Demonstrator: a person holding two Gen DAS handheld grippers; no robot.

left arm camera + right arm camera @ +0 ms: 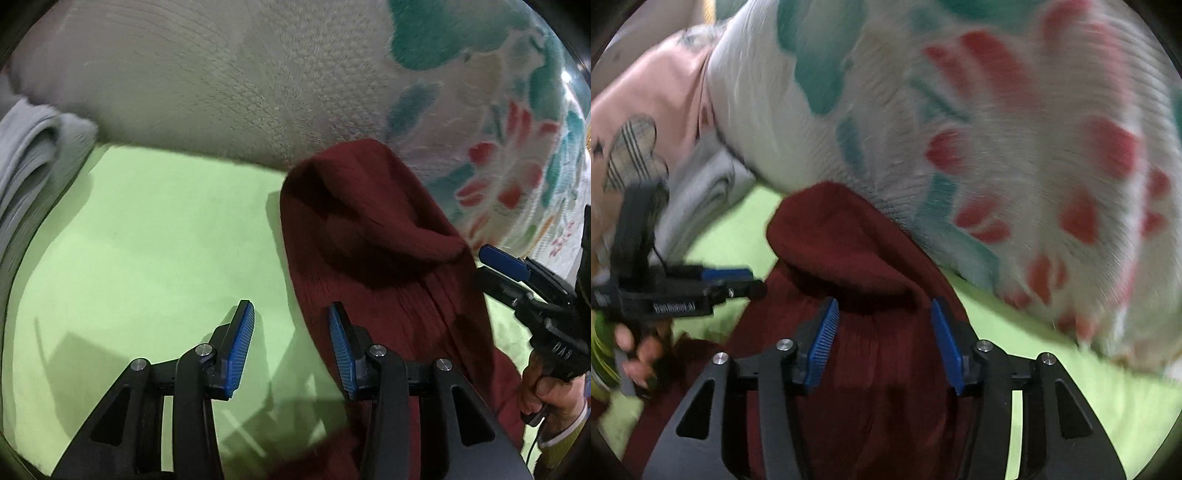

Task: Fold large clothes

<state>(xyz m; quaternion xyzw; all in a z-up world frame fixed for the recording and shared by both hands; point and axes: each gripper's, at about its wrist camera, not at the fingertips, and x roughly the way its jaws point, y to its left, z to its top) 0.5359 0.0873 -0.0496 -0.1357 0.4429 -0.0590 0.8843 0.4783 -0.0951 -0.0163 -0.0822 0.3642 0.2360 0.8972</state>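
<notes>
While both grippers hang over the lime-green sheet, neither grips anything. Left gripper: blue pads apart, jaws released, nothing btwn them but bare green sheet; its right pad sits just at the edge of the dark red garment. Right gripper: jaws also released, pads apart w/ red cloth seen below/behind the gap, pads not pressing on it. Red garment lies on the sheet as a long ribbed strip, far end folded over into a rounded hump, reaching up to the white blanket w/ red and teal print. Same blanket fills upper right of left view; grey-beige knitted cloth beside it. Folded grey cloth at left edge of sheet. Pink fabric w/ plaid heart at upper left in right view. Each view catches the other gripper from the side, a hand on its handle. Edges blurred.
</notes>
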